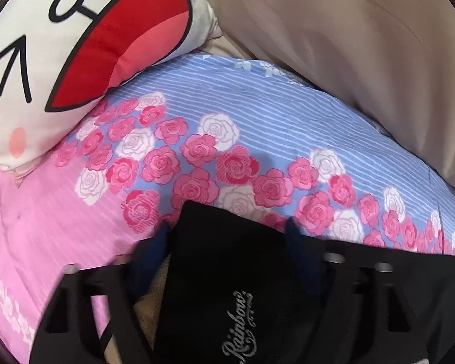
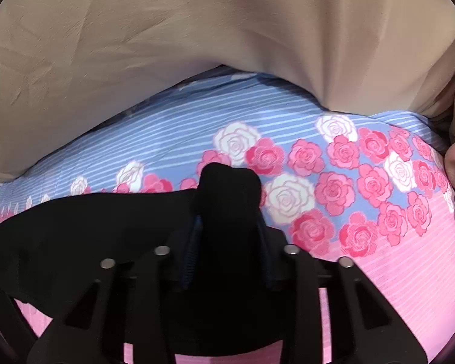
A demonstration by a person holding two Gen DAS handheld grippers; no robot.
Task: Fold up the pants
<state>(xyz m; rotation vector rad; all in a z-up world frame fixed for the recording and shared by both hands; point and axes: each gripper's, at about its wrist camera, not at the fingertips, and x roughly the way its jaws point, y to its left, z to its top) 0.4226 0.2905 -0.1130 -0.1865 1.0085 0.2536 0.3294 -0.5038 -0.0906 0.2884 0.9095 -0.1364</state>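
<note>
Soft black pants [image 1: 221,257], "Rainbow" in silver script, clamped in left gripper [image 1: 227,242]; bunched fold pinched by right gripper [image 2: 229,227], over rose-printed striped bedsheet [image 1: 257,127].

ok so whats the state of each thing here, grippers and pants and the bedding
left gripper: shut on the black pants, a flat fold of cloth between its fingers
right gripper: shut on the black pants, a bunched edge poking past its fingertips
black pants: held by both grippers, stretched between them over the sheet
rose sheet: spread flat
cartoon pillow: lying on the sheet
beige blanket: heaped behind
</note>
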